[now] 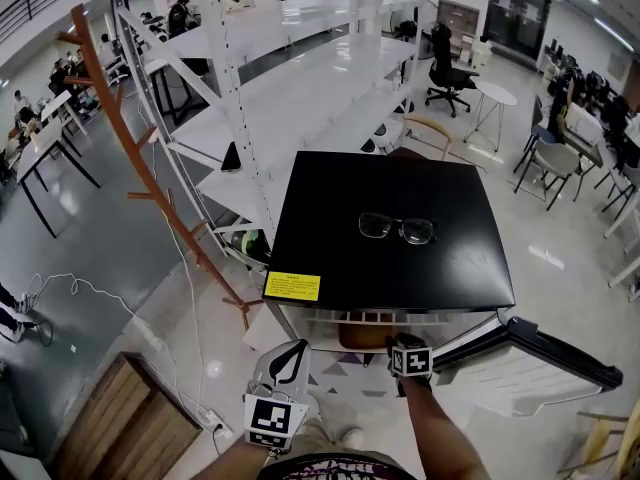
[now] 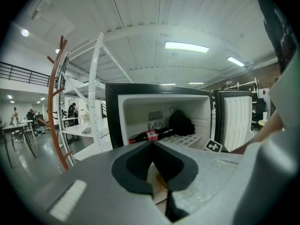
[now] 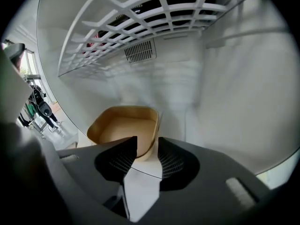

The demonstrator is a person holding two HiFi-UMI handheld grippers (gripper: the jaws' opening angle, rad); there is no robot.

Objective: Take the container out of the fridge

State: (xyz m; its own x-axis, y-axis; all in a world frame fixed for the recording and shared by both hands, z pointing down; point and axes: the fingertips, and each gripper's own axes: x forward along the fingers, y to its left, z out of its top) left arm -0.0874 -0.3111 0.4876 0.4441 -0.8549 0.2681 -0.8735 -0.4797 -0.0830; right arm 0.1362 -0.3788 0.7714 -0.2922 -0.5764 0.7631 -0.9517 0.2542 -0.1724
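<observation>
- Black, glossy, flat square top on the fridge [image 1: 330, 253]; the inside is smooth white plastic with rounded corners.
- Tan container [image 3: 123, 128]: a matte bowl, rounded-square in outline, with thin walls that flare to the rim and nothing in it. It sits low in the fridge on the smooth floor under the shelf, near the front.
- White shelf [image 3: 154, 13]: an open moulded grid across the fridge's upper part, above the container.
- Slatted vent [image 3: 139, 50] in the fridge's back wall.
- Dark bottle [image 2: 151, 135] with a red label, lying on its side on the shelf in the fridge.
- Black, soft-looking lump [image 2: 181, 123] at the back of the fridge, behind the bottle; what it is cannot be told.
- Door [image 2: 236, 121], ribbed white inside, swung wide open at the fridge's right.
- Thin-framed glasses [image 1: 396, 228], lying flat on the fridge's top.
- Yellow label [image 1: 292, 287] at the front left corner of the fridge's top.
- Right gripper [image 3: 147, 142]: grey body with black ribbed pads. A bare forearm carries it into the fridge's lower part, tipped steeply down. Its jaws stand wide apart with the container's near wall between the tips; it has no hold on the container.
- Left gripper [image 2: 151, 144]: held low outside the fridge, to the left of the right one, aimed nearly level at the open front. Its jaws are closed tip to tip and hold nothing.
</observation>
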